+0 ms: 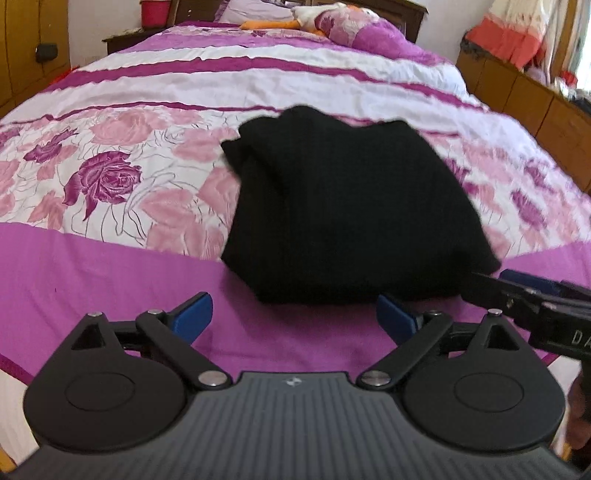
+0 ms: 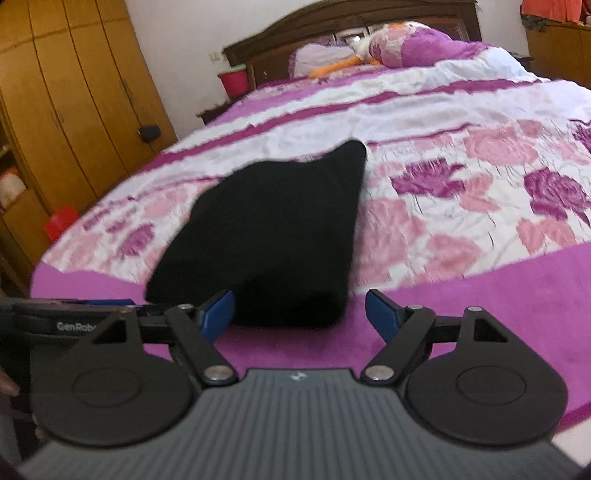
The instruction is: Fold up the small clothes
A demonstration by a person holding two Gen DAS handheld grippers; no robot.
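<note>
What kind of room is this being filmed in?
Most likely a home bedroom. A large bed with a pink and purple floral bedspread fills the view, a dark wooden headboard stands at its far end, and tall wooden wardrobes line the wall beside it.

Floral bedspread (image 1: 110, 177), wooden wardrobe (image 2: 74, 92), red bucket (image 2: 234, 81).

One folded black knit garment (image 1: 351, 206) on one bed under a pink, white and magenta rose-print cover (image 1: 122, 177). Two black two-finger grippers with blue pads: left gripper (image 1: 294, 320), right gripper (image 2: 300, 314), both spread wide. One floral purple pillow (image 1: 347, 26), one orange-and-white soft toy (image 1: 284, 20), one red bucket (image 2: 233, 80), one yellow-brown wooden wardrobe (image 2: 74, 92).
</note>
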